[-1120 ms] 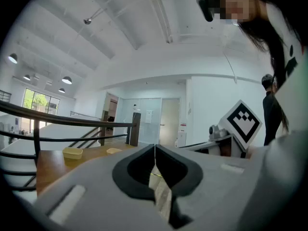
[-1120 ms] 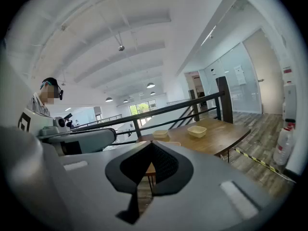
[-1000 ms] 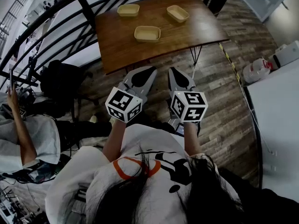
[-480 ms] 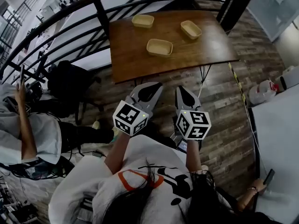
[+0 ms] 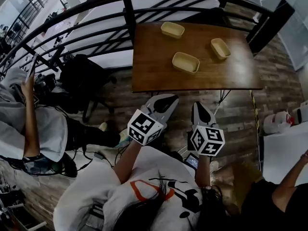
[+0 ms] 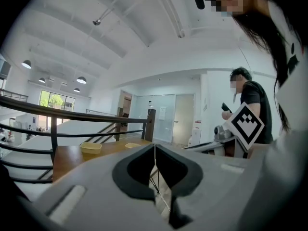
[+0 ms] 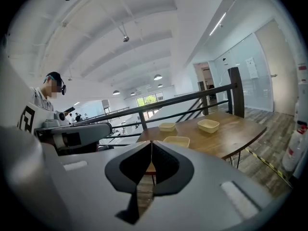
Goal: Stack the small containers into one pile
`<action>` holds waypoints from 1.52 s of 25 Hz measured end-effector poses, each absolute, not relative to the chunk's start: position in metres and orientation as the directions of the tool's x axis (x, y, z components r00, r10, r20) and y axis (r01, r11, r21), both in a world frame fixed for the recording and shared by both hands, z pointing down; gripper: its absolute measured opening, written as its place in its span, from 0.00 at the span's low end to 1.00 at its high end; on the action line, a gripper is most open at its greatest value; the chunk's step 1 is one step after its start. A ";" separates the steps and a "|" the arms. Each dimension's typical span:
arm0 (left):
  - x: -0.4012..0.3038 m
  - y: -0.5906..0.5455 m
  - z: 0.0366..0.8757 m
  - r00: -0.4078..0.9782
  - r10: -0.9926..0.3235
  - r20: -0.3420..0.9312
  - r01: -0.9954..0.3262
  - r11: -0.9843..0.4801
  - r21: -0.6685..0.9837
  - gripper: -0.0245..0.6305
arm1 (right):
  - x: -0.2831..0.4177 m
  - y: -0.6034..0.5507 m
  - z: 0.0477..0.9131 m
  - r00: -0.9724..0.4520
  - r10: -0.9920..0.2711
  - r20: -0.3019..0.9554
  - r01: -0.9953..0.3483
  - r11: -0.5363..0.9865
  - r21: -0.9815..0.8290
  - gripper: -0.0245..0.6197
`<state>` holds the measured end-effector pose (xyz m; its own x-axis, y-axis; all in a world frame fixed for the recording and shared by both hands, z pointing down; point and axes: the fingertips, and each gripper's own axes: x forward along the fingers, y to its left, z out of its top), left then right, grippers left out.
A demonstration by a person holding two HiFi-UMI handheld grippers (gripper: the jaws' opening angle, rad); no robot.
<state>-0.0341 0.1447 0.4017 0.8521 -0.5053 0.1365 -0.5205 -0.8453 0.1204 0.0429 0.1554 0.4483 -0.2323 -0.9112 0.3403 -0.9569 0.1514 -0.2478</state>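
Three small tan containers sit apart on the brown table [image 5: 154, 76]: one at the far edge [image 5: 172, 29], one nearer the front [image 5: 186, 62], one to the right [image 5: 220, 48]. My left gripper [image 5: 166, 99] and right gripper [image 5: 199, 107] hang side by side over the wooden floor, short of the table's near edge. Both are shut with nothing in them. The left gripper view shows its closed jaws [image 6: 154, 146] and two containers [image 6: 91, 147] beyond. In the right gripper view, the closed jaws [image 7: 151, 142] point at all three containers [image 7: 176, 141].
A black railing [image 5: 127, 13] curves along the table's far and left sides. A black bag [image 5: 84, 78] rests on the floor to the left, beside a seated person [image 5: 29, 129]. Another person's arm [image 5: 293, 172] shows at the right edge.
The view has swung, so the table now lies further right and lower in the frame. Both grippers sit lower in the picture and stay shut. A second person has come into view at the right.
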 end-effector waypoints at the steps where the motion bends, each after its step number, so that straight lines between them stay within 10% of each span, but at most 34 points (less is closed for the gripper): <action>1: -0.037 0.137 0.402 0.850 -0.507 0.142 -0.524 -0.842 0.129 0.04 | 0.041 0.148 0.450 -0.239 -0.905 0.352 -0.956 0.155 -0.250 0.08; 28: -0.076 -0.096 0.429 0.832 -0.489 0.261 -0.533 -0.835 0.137 0.05 | 0.038 -0.094 0.643 -0.207 -0.500 0.841 -0.773 0.611 0.173 0.36; 33: -0.083 -0.123 0.436 0.834 -0.474 0.282 -0.523 -0.842 0.131 0.05 | 0.063 -0.112 0.676 -0.038 -0.398 0.916 -0.588 0.750 0.302 0.34; 38: -0.084 -0.132 0.456 0.830 -0.471 0.298 -0.516 -0.851 0.093 0.05 | 0.064 -0.117 0.692 -0.041 -0.395 0.918 -0.575 0.760 0.302 0.11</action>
